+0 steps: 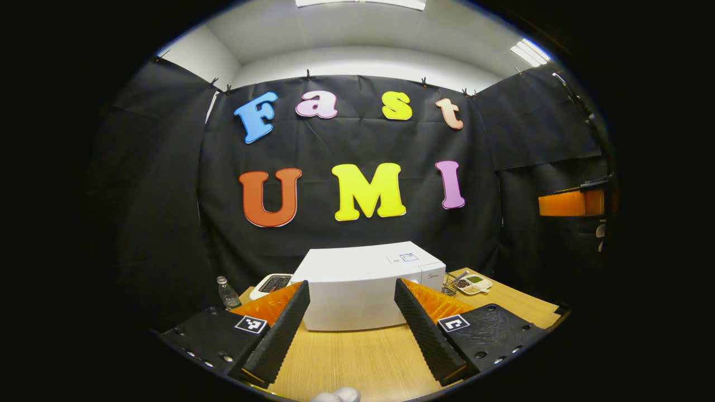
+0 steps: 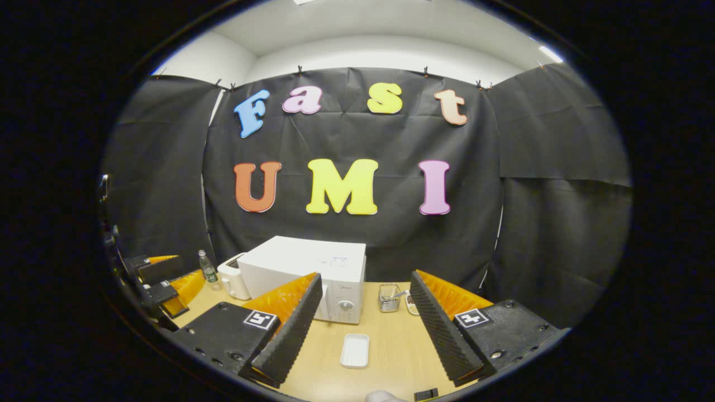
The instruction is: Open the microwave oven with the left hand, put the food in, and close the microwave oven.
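Microwave oven dead ahead of my left gripper, a white box on the wooden table, door shut, and it shows right in the gap between my two fingers. Those fingers are spread wide with nothing between them, well short of the oven. Off past my left finger there's a small clear bottle standing upright, and a white toaster just beside the oven's near corner. Past my right finger sits a wire basket, and next to it a small divided dish with something green and brown in it; I can't tell what the bits are.

Over on my right gripper, same story: fingers splayed well apart, holding nothing. From here the oven is ahead and a little to the left, partly behind my left finger, with its control panel and round knob facing me. A white tray lies flat on the table between my fingers, in front of the oven and apart from it; whether there's food on it I can't make out. The wire basket stands just beside the oven's control side. Far off to the left I can see my other gripper, near the bottle and the toaster.
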